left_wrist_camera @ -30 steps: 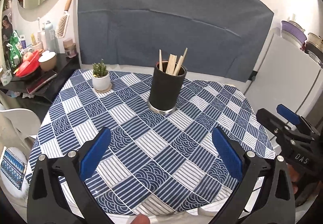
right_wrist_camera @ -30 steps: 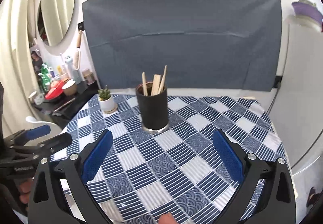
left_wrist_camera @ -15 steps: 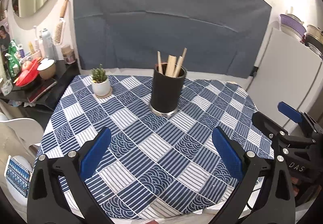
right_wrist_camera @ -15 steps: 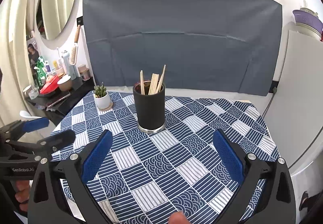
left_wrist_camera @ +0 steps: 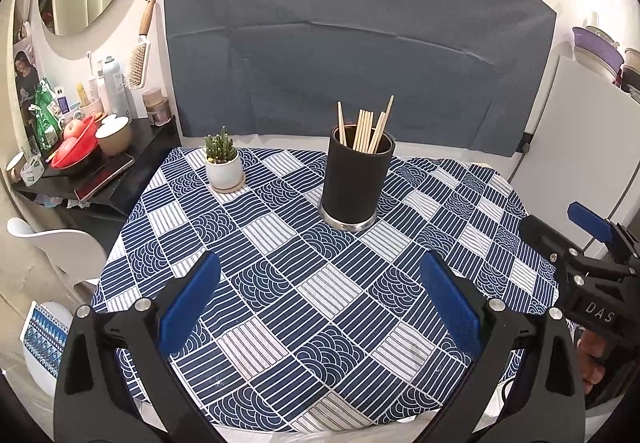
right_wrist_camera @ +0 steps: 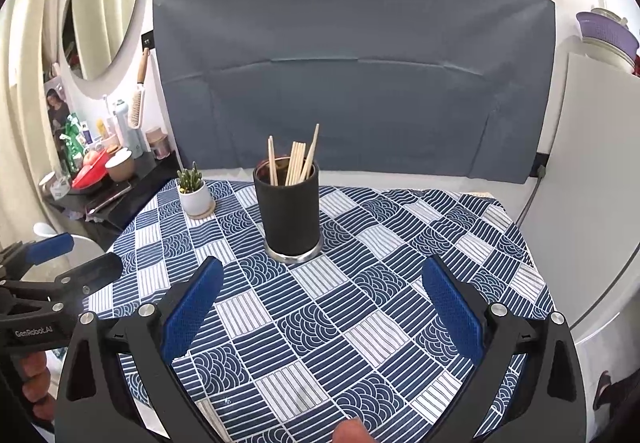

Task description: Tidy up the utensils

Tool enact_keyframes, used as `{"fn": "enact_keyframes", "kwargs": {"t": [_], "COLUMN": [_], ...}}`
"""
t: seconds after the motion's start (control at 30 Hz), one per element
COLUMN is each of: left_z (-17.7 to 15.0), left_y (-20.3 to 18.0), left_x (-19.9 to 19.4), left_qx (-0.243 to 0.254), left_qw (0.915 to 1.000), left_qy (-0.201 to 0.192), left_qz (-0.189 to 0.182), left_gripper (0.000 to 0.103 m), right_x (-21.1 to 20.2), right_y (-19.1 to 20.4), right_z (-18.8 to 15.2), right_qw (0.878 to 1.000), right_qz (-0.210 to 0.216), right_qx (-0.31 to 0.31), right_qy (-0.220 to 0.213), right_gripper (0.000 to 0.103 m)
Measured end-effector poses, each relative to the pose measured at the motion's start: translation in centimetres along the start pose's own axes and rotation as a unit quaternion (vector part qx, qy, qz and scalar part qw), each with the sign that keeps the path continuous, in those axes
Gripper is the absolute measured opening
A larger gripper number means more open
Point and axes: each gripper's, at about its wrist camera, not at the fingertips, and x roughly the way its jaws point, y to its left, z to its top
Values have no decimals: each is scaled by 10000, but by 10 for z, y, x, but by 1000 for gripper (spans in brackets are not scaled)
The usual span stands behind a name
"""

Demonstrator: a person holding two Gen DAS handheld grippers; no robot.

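Both grippers are hovering over the near edge of the table [left_wrist_camera: 256, 423], empty, with blue-padded fingers spread wide: the left gripper [left_wrist_camera: 320, 307] and the right gripper [right_wrist_camera: 322, 303]. The black holder [left_wrist_camera: 357, 179] is standing upright toward the far middle of the table, with the wooden chopsticks [left_wrist_camera: 366, 129] sticking up out of it. The left wrist view is catching the right gripper at its right edge, with fingertips of a hand [left_wrist_camera: 592, 359] under it; the right wrist view is showing the left gripper at its left edge, with a hand [right_wrist_camera: 36, 383] wrapping its handle. A small potted succulent [left_wrist_camera: 222, 161] is sitting on a coaster near the far left corner, well apart from the holder. A blue-and-white patterned cloth [right_wrist_camera: 360, 323] is covering the table, a grey sheet [right_wrist_camera: 352, 63] is hanging behind it, and a cluttered side shelf [left_wrist_camera: 92, 171] and an oval mirror [right_wrist_camera: 102, 7] are lying to the left.
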Motion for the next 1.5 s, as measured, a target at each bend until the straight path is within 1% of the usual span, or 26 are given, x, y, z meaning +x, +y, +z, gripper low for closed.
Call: {"fn": "enact_keyframes", "kwargs": {"t": [0.37, 0.57, 0.93, 1.2, 1.5], "left_z": [-3, -2, -3, -4, -6], "left_y": [-1, 1, 5, 2, 2], "left_x": [-2, -6, -11, -12, -11], "left_qx": [97, 123, 34, 161, 101], "left_qw": [9999, 9998, 9998, 9994, 9996], "left_qy": [21, -32, -17, -65, -26], "left_qz": [63, 134, 199, 292, 251], "left_gripper": [97, 97, 97, 97, 97], "right_x": [0, -1, -1, 0, 0], "right_y": [-3, -2, 2, 2, 0], "right_z": [-1, -1, -1, -4, -4], "right_qw": [10000, 10000, 9999, 9998, 9998], "right_qz": [-66, -70, -75, -95, -112], "right_qx": [26, 21, -74, -93, -122], "right_qy": [51, 52, 61, 125, 95], "right_gripper": [95, 95, 95, 95, 95]}}
